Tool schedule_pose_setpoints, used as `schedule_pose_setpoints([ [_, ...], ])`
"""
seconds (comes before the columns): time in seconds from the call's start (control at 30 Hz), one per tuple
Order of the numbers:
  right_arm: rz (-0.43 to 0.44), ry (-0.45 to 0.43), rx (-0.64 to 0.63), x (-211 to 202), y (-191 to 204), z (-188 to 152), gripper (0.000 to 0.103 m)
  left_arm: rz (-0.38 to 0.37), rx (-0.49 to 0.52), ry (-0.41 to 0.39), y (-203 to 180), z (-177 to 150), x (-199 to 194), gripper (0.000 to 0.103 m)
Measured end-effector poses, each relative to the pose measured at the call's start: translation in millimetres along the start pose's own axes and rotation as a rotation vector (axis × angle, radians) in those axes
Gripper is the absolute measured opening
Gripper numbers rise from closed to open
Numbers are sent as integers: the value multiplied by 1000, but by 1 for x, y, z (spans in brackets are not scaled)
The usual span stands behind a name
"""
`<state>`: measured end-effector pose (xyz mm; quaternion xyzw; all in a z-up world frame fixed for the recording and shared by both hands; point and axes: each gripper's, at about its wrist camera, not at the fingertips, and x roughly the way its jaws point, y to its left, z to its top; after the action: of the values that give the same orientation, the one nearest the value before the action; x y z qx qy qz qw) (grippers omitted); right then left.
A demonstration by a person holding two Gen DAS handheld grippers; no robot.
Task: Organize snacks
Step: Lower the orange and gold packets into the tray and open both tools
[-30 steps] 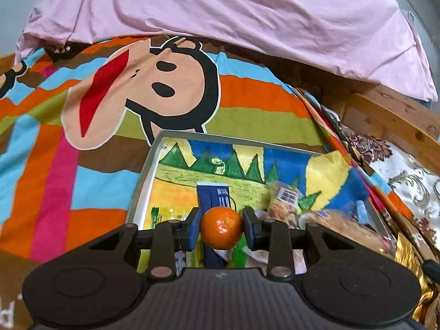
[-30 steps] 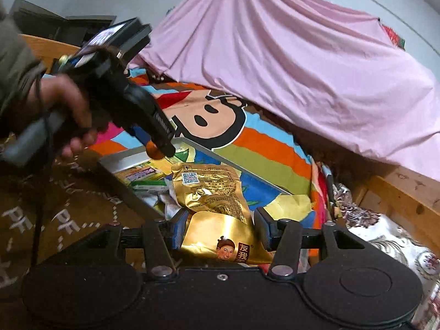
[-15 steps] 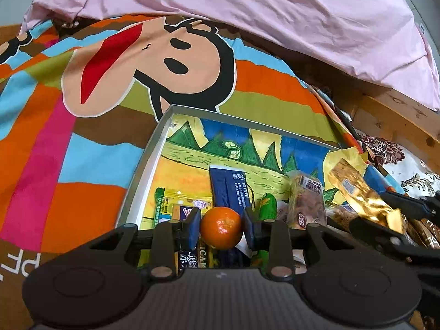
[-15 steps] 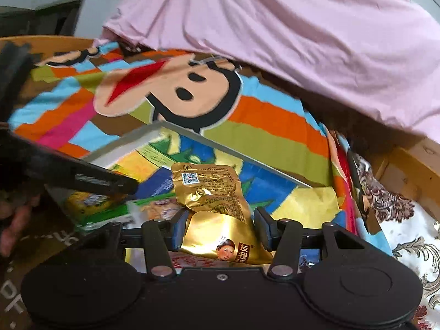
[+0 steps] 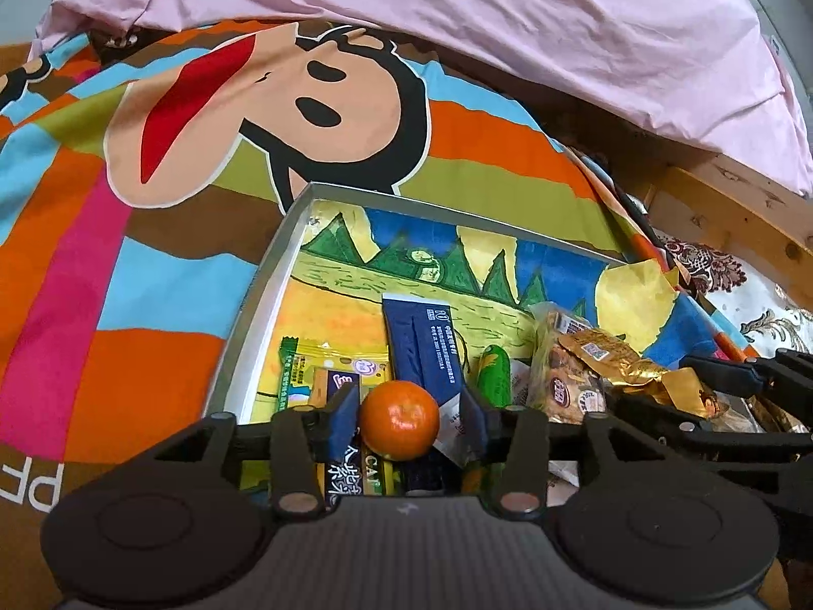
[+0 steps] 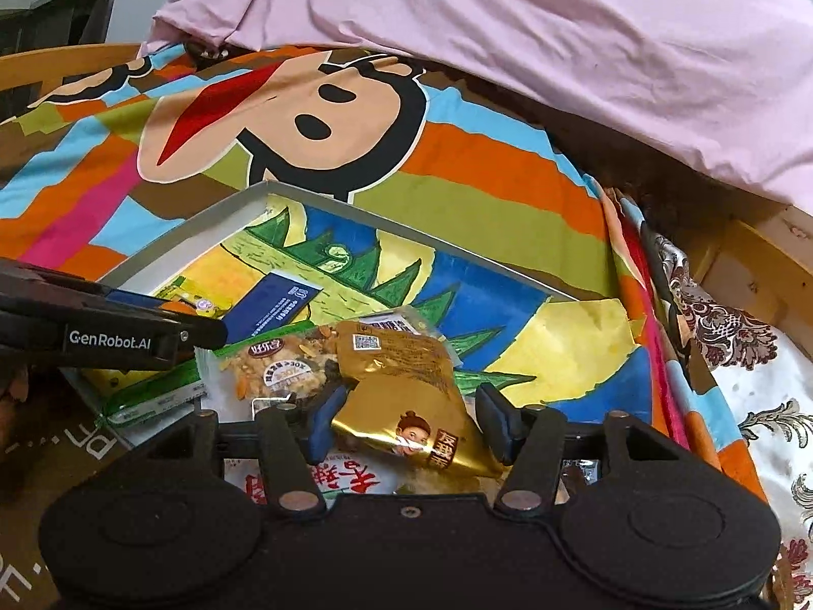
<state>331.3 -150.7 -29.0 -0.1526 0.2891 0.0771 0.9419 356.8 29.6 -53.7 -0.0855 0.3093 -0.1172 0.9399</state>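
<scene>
Orange fruit, a small mandarin (image 5: 400, 419), sits between the blue pads of the left hand-held gripper (image 5: 404, 422). The jaws are opening: a clear gap shows on the fruit's right side, and the left pad is at most grazing it. This looks like a release low over the tray, judged to keep the round fruit from rolling far.

The right hand-held gripper (image 6: 406, 424) is likewise opening around a gold snack packet (image 6: 406, 396). The packet slumps between the pads, its far end draped over a clear bag of nut mix (image 6: 277, 368), so its weight already appears carried by the pile.

Beyond both lie a dark blue sachet (image 5: 419, 340) and a green-edged wrapper (image 5: 305, 366), flat on the painted tray floor. The grey rim (image 5: 264, 279) of the tray contains the loose snacks. The tray rests on a striped cartoon bedspread (image 5: 127, 279), with a pink sheet (image 5: 508, 15) farthest back.
</scene>
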Motion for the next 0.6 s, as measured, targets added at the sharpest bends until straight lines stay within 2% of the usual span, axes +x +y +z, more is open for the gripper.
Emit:
schedule_pose_setpoints([
  [0.13, 5, -5, 26, -6, -4, -2, 67, 7, -24, -3, 2, 1, -3, 69],
  [0.3, 3, -41, 67, -21, -11, -3, 75, 17, -39, -4, 2, 0, -11, 74],
  [0.37, 4, -59, 88, -28, -15, -2, 79, 25, -44, -15, 1, 1, -16, 79],
  [0.43, 2, -84, 106, -37, -19, 0, 81, 27, -52, -34, 1, 2, -23, 88],
  [0.6, -10, -136, 139, -59, -26, 4, 87, 19, -37, -86, -7, 10, -45, 97],
])
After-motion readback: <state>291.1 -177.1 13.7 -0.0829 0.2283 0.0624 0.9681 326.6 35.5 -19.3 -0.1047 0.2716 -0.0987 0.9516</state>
